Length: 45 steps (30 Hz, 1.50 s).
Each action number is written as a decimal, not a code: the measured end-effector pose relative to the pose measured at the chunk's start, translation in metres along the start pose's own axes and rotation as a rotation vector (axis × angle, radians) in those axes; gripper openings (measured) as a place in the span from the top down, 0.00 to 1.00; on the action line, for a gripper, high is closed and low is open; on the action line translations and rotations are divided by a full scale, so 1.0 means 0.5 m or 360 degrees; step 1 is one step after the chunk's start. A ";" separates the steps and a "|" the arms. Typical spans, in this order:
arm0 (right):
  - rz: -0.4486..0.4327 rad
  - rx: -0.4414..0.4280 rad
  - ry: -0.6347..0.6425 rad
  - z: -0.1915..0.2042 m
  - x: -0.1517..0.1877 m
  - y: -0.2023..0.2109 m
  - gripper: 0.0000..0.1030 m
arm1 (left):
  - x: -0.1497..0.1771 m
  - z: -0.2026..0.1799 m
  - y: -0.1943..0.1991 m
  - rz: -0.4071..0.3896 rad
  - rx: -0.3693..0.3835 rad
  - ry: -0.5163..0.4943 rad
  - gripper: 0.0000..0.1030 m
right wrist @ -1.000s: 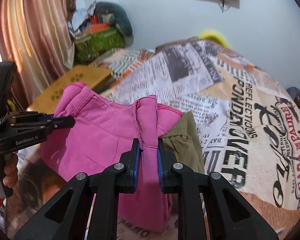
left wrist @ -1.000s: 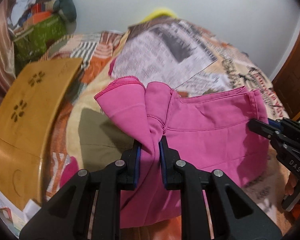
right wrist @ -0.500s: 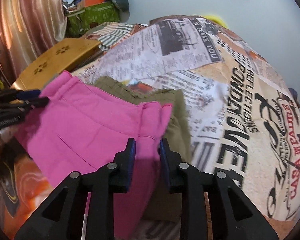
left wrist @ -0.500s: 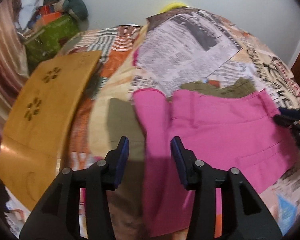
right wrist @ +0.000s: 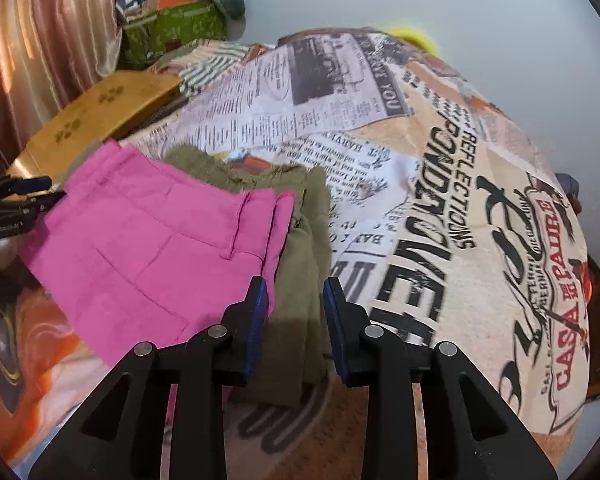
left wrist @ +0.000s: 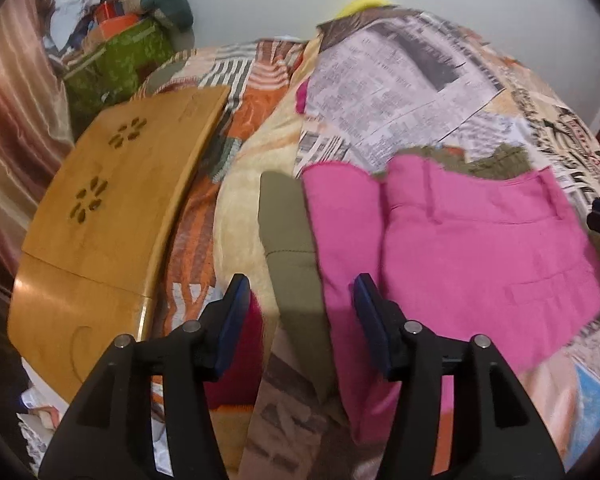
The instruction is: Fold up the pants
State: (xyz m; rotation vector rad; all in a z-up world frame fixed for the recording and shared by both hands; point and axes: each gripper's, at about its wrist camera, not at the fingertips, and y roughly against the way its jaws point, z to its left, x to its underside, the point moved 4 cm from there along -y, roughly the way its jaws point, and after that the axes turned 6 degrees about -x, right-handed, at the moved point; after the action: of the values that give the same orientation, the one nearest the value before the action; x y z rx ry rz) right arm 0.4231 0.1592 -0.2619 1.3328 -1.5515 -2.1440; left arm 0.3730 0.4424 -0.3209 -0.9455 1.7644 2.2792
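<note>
Newspaper-print bedding (right wrist: 440, 184) covers the bed where the pink pants (left wrist: 460, 248) lie folded flat on an olive garment (left wrist: 292, 240), at three o'clock of the wooden lap tray (left wrist: 112, 208). Both the left gripper (left wrist: 300, 312) and right gripper (right wrist: 294, 312) hang over the edges with jaws apart, holding nothing. Judging by the compact shape, the fold looks nearly done; perhaps smoothing or one more fold remains.

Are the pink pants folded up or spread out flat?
Folded. The pink pants lie as a short doubled stack on olive pants, with both open grippers clear.
</note>
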 end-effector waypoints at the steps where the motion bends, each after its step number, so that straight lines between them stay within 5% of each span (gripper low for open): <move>1: -0.0036 -0.0011 -0.0014 0.001 -0.005 0.024 0.74 | -0.005 -0.002 0.025 -0.0025 0.0011 0.0001 0.47; 6: -0.0221 -0.0042 -0.0018 0.026 -0.030 0.151 0.74 | -0.022 -0.011 0.165 -0.0174 0.0081 0.0029 0.47; 16: -0.0708 -0.0145 0.0034 0.138 -0.031 0.482 0.74 | -0.004 -0.046 0.572 -0.0676 0.0162 0.0028 0.47; 23: -0.1025 -0.0206 0.0096 0.221 0.027 0.679 0.74 | 0.077 -0.057 0.812 -0.0969 0.0182 0.0075 0.46; 32: -0.1250 -0.0212 0.0166 0.300 0.132 0.785 0.73 | 0.228 -0.077 1.033 -0.1313 0.0168 0.0120 0.38; 34: -0.1265 -0.0223 0.0161 0.309 0.150 0.789 0.57 | 0.257 -0.084 1.057 -0.1357 0.0150 0.0126 0.31; 45: -0.1386 -0.0136 0.0042 0.311 0.198 0.816 0.15 | 0.340 -0.106 1.093 -0.1424 0.0157 0.0156 0.03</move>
State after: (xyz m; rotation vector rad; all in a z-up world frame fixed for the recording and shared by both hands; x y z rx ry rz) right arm 0.1123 0.0250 0.0308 2.2794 -0.9117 -2.5503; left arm 0.0166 0.1724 0.0400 -1.4533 1.0980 1.5698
